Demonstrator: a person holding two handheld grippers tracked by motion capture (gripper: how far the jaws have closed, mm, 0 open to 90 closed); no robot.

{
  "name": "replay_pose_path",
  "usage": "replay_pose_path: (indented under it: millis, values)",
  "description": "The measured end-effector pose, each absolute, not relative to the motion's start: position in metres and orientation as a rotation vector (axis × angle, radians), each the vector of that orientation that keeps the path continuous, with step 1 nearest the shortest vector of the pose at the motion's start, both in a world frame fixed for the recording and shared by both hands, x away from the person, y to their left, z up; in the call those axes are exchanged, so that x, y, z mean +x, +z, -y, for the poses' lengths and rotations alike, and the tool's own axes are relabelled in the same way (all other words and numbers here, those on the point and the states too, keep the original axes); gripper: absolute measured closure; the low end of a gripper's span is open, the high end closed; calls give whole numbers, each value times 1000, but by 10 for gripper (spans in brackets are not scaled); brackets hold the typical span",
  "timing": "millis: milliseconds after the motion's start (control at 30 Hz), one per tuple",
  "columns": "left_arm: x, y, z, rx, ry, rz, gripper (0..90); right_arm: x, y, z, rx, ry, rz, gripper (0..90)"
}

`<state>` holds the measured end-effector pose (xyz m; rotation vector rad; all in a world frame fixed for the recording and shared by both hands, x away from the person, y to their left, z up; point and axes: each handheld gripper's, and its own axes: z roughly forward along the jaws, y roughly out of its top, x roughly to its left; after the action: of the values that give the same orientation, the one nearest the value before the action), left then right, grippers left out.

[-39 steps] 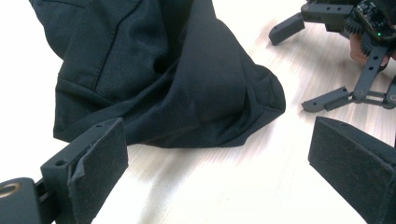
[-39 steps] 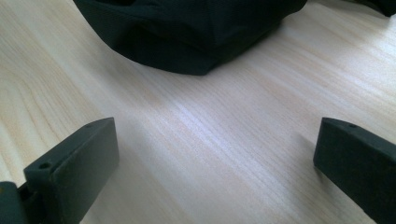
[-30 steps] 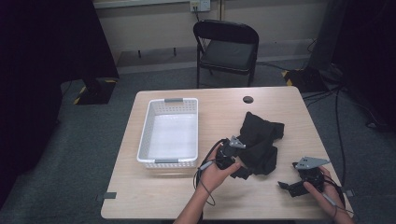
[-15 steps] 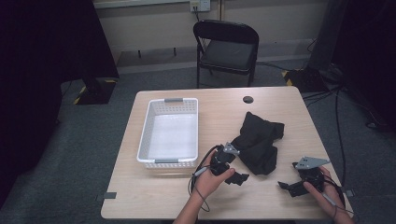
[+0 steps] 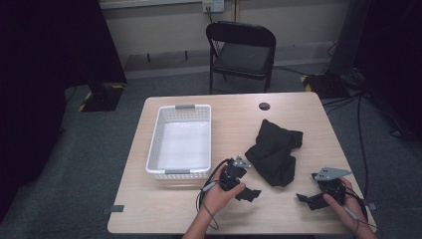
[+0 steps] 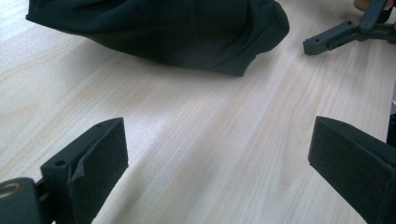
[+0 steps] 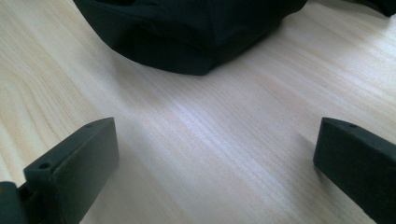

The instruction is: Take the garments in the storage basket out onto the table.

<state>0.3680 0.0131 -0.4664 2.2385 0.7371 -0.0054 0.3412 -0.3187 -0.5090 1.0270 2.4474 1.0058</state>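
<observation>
Spanning the scene: a light wooden counter (image 5: pixel 164 209) on grey carpet, with a dark folding chair (image 5: pixel 242 52) behind its far edge.
Basket: a white slatted basket (image 5: pixel 154 144) stands on the left half of the counter, long side running away from the person, nothing visible inside it.
Garment: a crumpled black cloth (image 5: pixel 274 152) lies on the right half of the counter, apart from the basket and between the two grippers; nothing holds it.
Left gripper: the left gripper (image 5: pixel 247 192) sits low over the counter just near the cloth's near-left edge, close to the basket's near corner; its jaws are spread wide with bare wood between them, and in the left gripper view the cloth (image 6: pixel 159 28) lies just beyond them, not touched.
Right gripper: the right gripper (image 5: pixel 304 199) rests near the counter's front right corner, near the cloth but clear of it; its jaws are released and wide apart, the cloth's hem (image 7: pixel 187 32) lying ahead of them.
Hole: a small dark round hole (image 5: pixel 264 106) marks the counter's far side.
</observation>
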Motion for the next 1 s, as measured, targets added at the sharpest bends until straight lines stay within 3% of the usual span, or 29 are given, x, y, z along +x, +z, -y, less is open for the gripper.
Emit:
replay_pose_path:
  millis: [1000]
  values:
    - [356,-477,-42,2240,-30,-772,43,341,-509,319,1027,1006,-2448,0]
